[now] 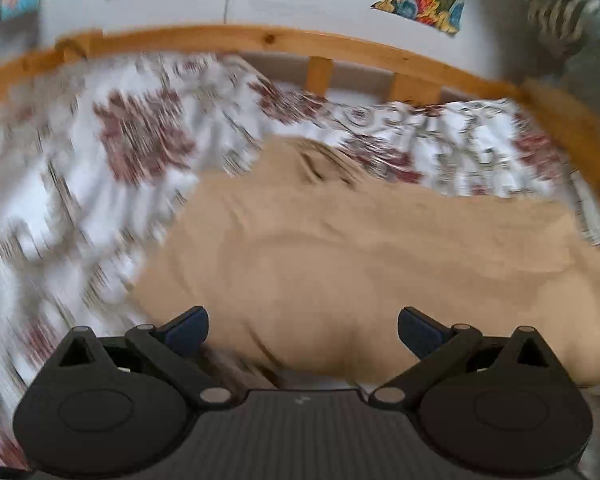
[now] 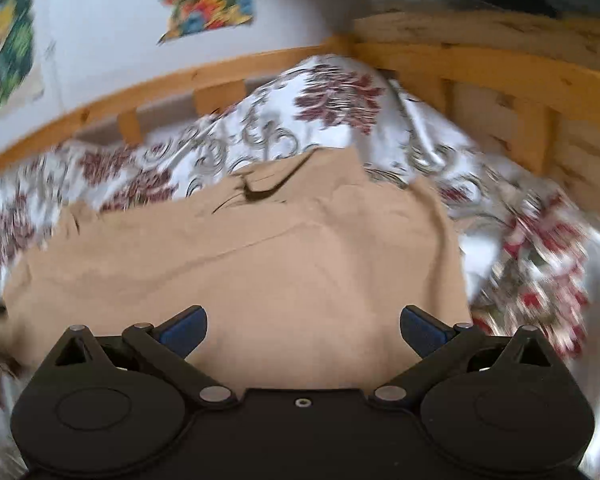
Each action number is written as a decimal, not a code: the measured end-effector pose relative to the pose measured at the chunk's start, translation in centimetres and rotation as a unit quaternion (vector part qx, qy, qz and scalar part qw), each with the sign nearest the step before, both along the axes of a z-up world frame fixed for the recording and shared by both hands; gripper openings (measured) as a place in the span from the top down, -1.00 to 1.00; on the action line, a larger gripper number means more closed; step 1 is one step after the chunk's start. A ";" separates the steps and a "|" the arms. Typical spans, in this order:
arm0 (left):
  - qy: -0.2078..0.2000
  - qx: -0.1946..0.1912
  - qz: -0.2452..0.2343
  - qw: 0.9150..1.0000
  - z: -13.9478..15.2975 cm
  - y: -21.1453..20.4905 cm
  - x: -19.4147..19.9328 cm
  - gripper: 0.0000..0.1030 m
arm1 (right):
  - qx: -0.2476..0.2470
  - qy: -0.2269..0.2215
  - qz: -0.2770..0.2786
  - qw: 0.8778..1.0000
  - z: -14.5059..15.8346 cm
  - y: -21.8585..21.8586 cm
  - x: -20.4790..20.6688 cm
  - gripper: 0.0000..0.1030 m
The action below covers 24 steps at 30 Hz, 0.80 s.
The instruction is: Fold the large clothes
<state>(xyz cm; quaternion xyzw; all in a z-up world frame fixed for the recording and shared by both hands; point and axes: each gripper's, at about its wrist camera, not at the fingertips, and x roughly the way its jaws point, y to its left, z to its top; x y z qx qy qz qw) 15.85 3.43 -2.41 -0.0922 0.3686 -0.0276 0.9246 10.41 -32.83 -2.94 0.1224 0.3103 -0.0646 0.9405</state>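
We see one tan garment point(image 1: 340, 248) lying spread on the bed's floral cover point(image 1: 112, 148), inside one wooden bed frame point(image 1: 260, 38). Our two grippers, left gripper point(image 1: 303, 326) and right gripper point(image 2: 303, 326), both have fingers spread wide, gripping nothing, poised over the garment's near edge.

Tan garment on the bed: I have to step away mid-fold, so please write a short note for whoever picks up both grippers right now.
Left gripper: open, holding nothing, above the near edge of the tan garment.
Right gripper: open, empty, also over the garment's near edge.
The garment lies spread on the floral bedspread, inside the wooden bed frame, with some wrinkles at its far end.
Done: garment laid out; how many folds it has is unclear.
Left: grasp the near edge with both grippers and fold.
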 end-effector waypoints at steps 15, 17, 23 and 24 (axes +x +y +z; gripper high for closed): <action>0.048 -0.158 0.097 0.981 -4.7 4.7 5.2 -0.99 | 0.177 0.040 -0.138 0.974 -4.4 -5.1 0.9 -0.99; 0.038 -0.149 0.117 0.981 -4.7 5.6 5.7 -1.00 | 0.195 0.027 -0.152 0.969 -4.5 -5.8 0.6 -0.99; 0.029 -0.155 0.183 0.970 -4.9 7.7 6.8 -0.86 | 0.217 -0.002 -0.165 0.962 -4.6 -6.8 0.9 -0.99; 0.031 -0.142 0.188 0.971 -5.0 7.4 6.8 -0.66 | 0.211 -0.001 -0.160 0.964 -4.6 -6.8 1.2 -0.96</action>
